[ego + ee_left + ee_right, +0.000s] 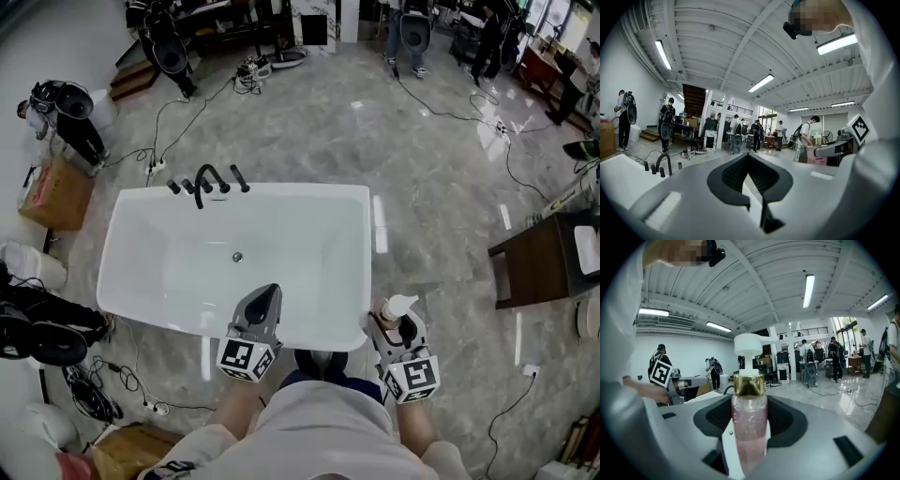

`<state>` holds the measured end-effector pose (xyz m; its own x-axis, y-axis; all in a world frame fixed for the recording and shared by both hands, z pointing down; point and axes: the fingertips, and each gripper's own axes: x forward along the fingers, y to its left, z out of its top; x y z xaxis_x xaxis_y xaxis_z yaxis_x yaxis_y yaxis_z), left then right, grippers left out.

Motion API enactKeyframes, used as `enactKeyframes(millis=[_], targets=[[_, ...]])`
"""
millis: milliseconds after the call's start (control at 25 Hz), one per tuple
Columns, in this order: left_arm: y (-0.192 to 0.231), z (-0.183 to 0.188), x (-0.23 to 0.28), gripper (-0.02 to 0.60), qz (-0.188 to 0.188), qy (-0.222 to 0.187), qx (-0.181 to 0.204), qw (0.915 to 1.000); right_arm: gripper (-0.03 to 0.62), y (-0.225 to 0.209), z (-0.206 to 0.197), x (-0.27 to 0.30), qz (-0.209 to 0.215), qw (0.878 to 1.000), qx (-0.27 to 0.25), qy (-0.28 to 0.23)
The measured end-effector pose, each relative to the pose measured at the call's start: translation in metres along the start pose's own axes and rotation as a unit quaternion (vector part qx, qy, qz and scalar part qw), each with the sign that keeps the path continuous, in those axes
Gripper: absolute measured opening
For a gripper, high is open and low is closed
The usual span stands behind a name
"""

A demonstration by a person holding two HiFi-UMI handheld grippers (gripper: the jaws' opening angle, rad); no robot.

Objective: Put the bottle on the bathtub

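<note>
The bottle, upright, is clamped by the right gripper at five o'clock of the bathtub, seemingly just beyond its rim. The next move should carry it over the rim, lower it and release. The left gripper is closed and empty.

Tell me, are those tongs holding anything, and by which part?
The right tongs grip a pink pump bottle by its clear body, below the gold collar. The left tongs are shut and hold nothing.
</note>
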<state>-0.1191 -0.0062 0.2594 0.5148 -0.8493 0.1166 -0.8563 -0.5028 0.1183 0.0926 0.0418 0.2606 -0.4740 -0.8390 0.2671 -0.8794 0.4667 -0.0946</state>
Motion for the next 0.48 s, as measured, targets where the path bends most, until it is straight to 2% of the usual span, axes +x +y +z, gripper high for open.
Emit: enactKeyframes(millis=[200, 480], targets=[[0.012, -0.027, 0.005, 0.003, -0.005, 0.031, -0.003, 0.9995, 0.215, 0.000, -0.028, 0.020, -0.001, 1.000, -0.001, 0.026], [0.013, -0.069, 0.043, 0.003, -0.028, 0.043, 0.028, 0.9983, 0.215, -0.021, -0.071, 0.058, -0.012, 0.998, 0.002, 0.054]])
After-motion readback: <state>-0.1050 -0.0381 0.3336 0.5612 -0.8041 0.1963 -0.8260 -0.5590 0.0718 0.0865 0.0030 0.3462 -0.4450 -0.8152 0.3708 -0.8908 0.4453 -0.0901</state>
